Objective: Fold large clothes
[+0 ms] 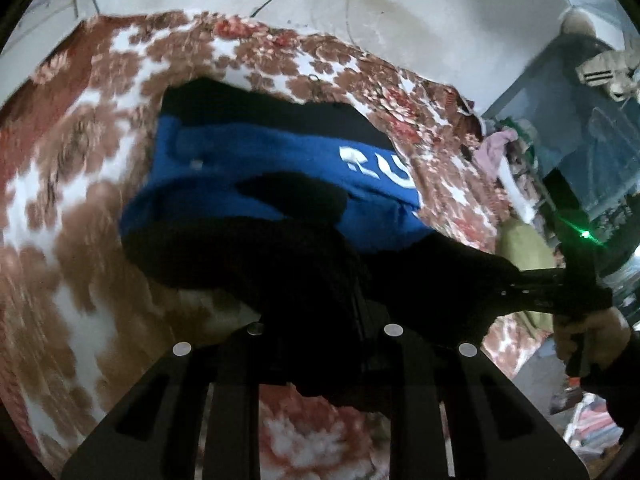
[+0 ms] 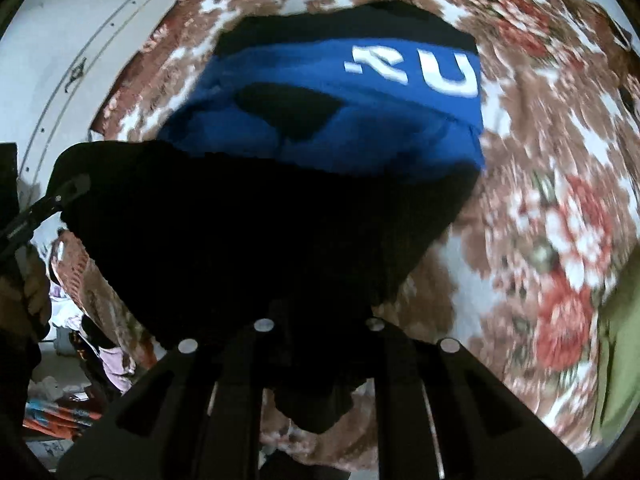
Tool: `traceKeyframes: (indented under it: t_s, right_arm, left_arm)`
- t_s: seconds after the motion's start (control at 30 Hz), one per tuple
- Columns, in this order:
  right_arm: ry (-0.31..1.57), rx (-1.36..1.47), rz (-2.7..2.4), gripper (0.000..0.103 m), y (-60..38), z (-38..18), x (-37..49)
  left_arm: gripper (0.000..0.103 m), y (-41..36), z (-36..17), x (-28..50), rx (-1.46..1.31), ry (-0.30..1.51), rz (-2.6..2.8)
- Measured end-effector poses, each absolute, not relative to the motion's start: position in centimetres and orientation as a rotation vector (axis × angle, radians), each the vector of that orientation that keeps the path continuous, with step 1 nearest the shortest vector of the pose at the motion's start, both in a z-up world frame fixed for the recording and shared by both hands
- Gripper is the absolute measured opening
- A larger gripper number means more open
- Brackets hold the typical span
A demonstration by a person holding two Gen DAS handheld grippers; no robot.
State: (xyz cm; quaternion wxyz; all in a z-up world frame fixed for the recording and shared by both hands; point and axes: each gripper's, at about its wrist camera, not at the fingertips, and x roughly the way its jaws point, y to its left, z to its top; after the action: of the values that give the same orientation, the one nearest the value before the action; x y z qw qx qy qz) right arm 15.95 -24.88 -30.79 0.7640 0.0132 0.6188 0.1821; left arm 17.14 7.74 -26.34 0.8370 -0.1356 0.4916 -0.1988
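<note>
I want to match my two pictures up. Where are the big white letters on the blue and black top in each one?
Left wrist view: the white letters sit right of centre, on the blue band of the garment.
Right wrist view: the white letters sit near the top, right of centre.
Shared landmark: the floral blanket under the garment.

surface: floral blanket (image 1: 100,128) | on it: blue-and-black garment (image 1: 256,160), near edge lifted

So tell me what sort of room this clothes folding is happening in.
Probably a lived-in bedroom. The blue and black garment lies on a floral blanket spread like a bed cover, with plain white walls behind and loose clothes and clutter piled beside it.
</note>
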Motion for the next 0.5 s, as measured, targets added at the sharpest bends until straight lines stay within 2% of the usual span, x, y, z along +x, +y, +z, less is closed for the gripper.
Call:
traceKeyframes:
  t_s: [0.23, 0.5]
  right_arm:
    - [1.232, 0.054, 0.445, 0.014, -26.6, -25.8, 23.1]
    - [1.148, 0.036, 0.440, 0.013, -25.9, -22.6, 31.9]
  left_arm:
    - [0.020, 5.5, -21.6, 22.9, -0.209, 0.993, -0.347]
    - [0.020, 7.5, -18.4, 32.3, -0.280, 0.936, -0.282]
